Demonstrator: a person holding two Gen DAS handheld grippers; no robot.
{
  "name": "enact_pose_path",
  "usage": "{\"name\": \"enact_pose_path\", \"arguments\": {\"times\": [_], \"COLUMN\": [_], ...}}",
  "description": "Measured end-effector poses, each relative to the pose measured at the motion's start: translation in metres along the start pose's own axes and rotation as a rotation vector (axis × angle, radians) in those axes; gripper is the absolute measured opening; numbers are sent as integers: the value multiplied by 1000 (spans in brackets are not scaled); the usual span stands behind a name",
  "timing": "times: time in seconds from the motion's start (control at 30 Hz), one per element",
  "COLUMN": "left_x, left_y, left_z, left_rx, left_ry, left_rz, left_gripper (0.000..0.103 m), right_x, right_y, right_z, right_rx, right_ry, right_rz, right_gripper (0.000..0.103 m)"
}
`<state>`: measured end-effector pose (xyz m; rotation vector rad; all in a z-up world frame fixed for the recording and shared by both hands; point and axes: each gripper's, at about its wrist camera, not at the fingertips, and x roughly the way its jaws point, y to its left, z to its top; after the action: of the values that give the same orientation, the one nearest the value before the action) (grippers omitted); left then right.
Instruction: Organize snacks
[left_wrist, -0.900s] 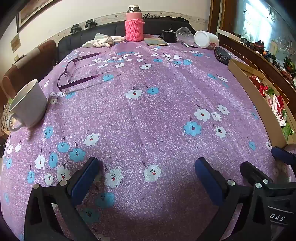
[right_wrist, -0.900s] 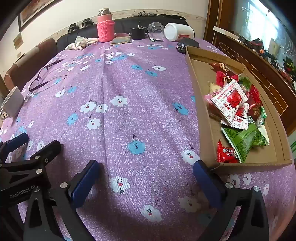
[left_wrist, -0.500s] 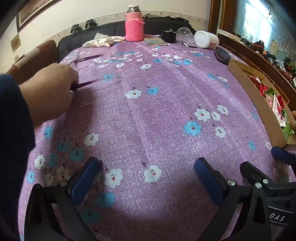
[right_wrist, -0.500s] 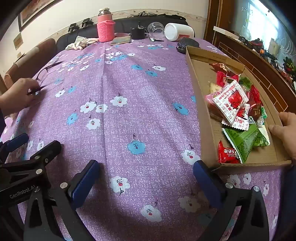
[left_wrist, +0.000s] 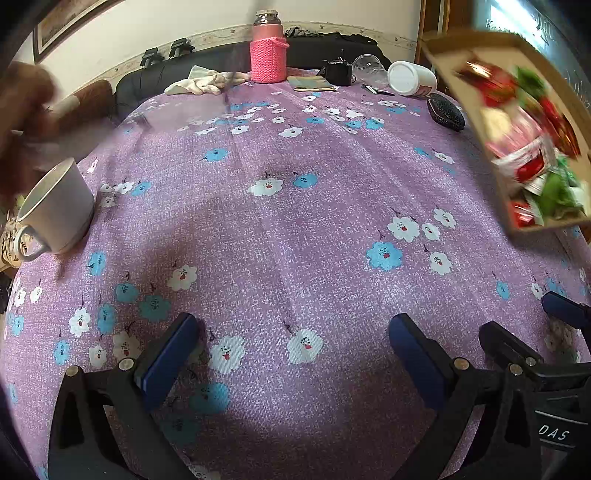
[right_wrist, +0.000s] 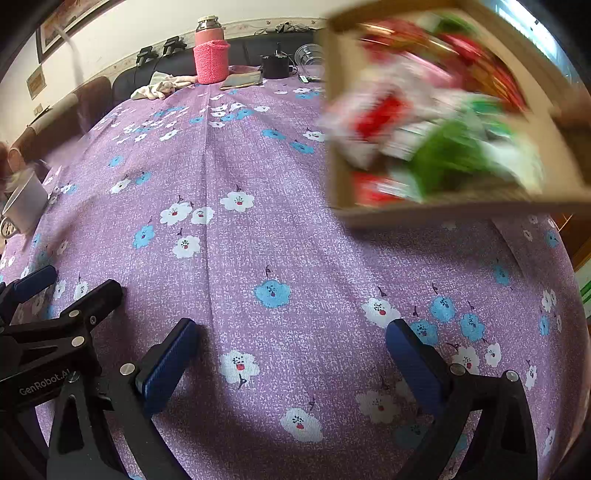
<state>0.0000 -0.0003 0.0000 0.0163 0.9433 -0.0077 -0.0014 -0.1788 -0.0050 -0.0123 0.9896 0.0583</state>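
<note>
Both my grippers lay low over the near edge of the purple flowered tablecloth (left_wrist: 280, 229), side by side. Left gripper (left_wrist: 291, 354): jaws spread wide, nothing between them. Right gripper (right_wrist: 291, 354): the same, wide apart and empty.

Step in hand, as I judged it: setup, no sorting begun. The cardboard tray (right_wrist: 461, 212) of snacks (right_wrist: 436, 147) was up off the cloth on the right, tilted and smeared with motion blur; red, white and green packets heaped inside. From the left view the tray (left_wrist: 491, 155) hung over the table's right side. A blurred hand (right_wrist: 576, 110) seemed to be at its far right rim, though I could not make out the hold.

The next move would call for the tray or its packets to come to rest on the cloth, then one gripper to close on a single packet.

Further out: a white mug (left_wrist: 55, 218) at the left edge, a blurred hand (left_wrist: 22, 118) above it. At the far end a pink knit-covered flask (left_wrist: 268, 55), a white cloth (left_wrist: 207, 83), a tipped white jar (left_wrist: 412, 77) and a dark case (left_wrist: 445, 112). The middle of the cloth was bare; only the mug sat near the left gripper's reach.
</note>
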Motion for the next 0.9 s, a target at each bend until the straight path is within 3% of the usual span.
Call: {"name": "enact_pose_path", "arguments": {"times": [0.9], "left_x": [0], "left_y": [0], "left_z": [0], "left_rx": [0], "left_ry": [0], "left_rz": [0], "left_gripper": [103], "right_x": [0], "right_y": [-1], "right_z": [0], "right_rx": [0], "right_ry": [0], "right_rz": [0], "right_gripper": [102]}}
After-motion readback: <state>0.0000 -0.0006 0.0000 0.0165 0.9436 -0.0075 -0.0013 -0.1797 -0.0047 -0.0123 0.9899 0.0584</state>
